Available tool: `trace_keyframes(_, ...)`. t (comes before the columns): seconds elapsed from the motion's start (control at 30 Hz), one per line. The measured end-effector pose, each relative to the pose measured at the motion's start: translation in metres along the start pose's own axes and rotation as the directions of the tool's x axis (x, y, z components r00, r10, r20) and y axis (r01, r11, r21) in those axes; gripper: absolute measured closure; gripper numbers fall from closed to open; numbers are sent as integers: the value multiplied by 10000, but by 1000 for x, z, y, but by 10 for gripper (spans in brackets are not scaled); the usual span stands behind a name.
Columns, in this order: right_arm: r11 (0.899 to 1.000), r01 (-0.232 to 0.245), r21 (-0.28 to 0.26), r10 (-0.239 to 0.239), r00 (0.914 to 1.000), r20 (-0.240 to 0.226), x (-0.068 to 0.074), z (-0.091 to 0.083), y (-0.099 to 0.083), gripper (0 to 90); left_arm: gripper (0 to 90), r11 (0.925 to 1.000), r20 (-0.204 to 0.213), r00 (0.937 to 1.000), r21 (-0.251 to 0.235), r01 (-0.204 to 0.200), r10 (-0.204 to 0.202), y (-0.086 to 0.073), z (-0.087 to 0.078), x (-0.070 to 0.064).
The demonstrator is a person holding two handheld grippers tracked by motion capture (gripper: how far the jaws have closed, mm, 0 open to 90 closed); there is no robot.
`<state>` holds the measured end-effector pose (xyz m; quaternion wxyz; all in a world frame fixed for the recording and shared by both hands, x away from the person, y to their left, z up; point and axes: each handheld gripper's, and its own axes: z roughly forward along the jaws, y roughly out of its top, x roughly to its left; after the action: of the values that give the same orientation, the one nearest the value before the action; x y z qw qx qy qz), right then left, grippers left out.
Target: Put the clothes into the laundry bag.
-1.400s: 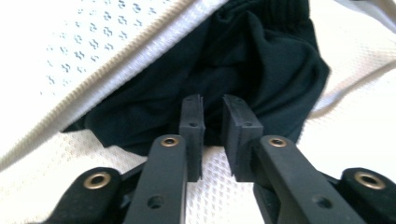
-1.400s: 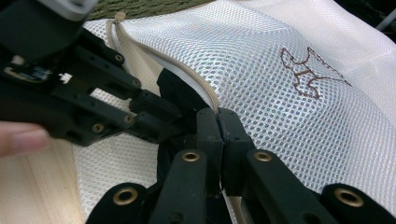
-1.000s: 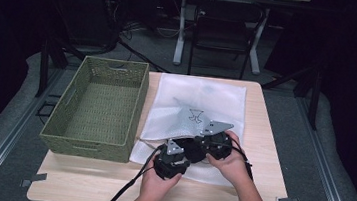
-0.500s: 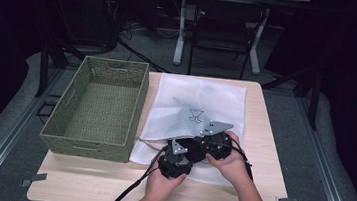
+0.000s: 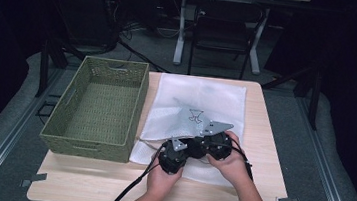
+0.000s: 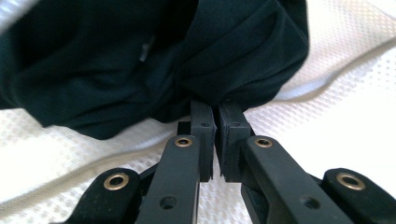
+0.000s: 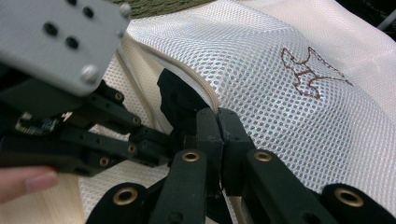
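Note:
A white mesh bag (image 5: 202,98) with a brown stitched emblem (image 7: 312,73) lies flat in the middle of the table. A dark garment (image 6: 154,60) sits at the bag's near opening. My left gripper (image 6: 215,112) is shut on a fold of that garment (image 7: 180,100). My right gripper (image 7: 218,116) is shut on the bag's corded edge (image 7: 205,93), just above the cloth. In the high view the left gripper (image 5: 173,155) and right gripper (image 5: 215,142) sit close together on the bag's near part, each held by a hand.
An empty green woven basket (image 5: 65,134) stands on the table's left, beside the bag. Bare wood (image 5: 256,199) runs along the front and right edges. The left gripper's grey plate (image 7: 60,42) looms at the right gripper view's upper left. A chair and desk legs stand behind.
The left gripper has crept slightly forward and right, closer to the right gripper. The right hand, the bag and the basket have stayed put.

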<state>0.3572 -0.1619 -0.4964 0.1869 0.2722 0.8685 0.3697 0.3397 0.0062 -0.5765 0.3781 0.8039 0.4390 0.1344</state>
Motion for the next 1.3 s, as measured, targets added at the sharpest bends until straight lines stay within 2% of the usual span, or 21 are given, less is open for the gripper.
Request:
trace_keyframes(0.1,10000,12,0,-12,10000,-10,0,0,0,890,870,9999,-122,9999,-86,107,-108,3,2,5)
trace_keyframes(0.23,10000,12,-18,-12,10000,-6,0,0,0,890,870,10000,-306,9995,49,12,-11,9,3,9)
trace_keyframes(0.43,10000,6,-11,-6,10000,-7,0,0,0,890,869,9999,-391,9992,82,75,-71,12,7,16)
trace_keyframes(0.67,10000,23,-20,-23,10000,-19,0,0,0,890,866,9997,-568,9982,-152,188,-196,13,11,22)
trace_keyframes(0.83,10000,35,9,-35,10000,-25,0,0,0,890,866,9996,-486,9984,-75,275,-278,15,11,24)
trace_keyframes(1.1,10000,47,5,-47,10000,-43,0,0,0,890,848,9986,-612,9969,-178,489,-499,15,12,29)
trace_keyframes(1.2,10000,41,-16,-41,10000,-39,0,0,0,890,816,9994,-602,9977,-125,314,-321,15,10,28)
trace_keyframes(1.3,10000,37,-32,-37,10000,-15,-1,0,0,890,775,9992,-312,9989,-213,342,-348,14,5,27)
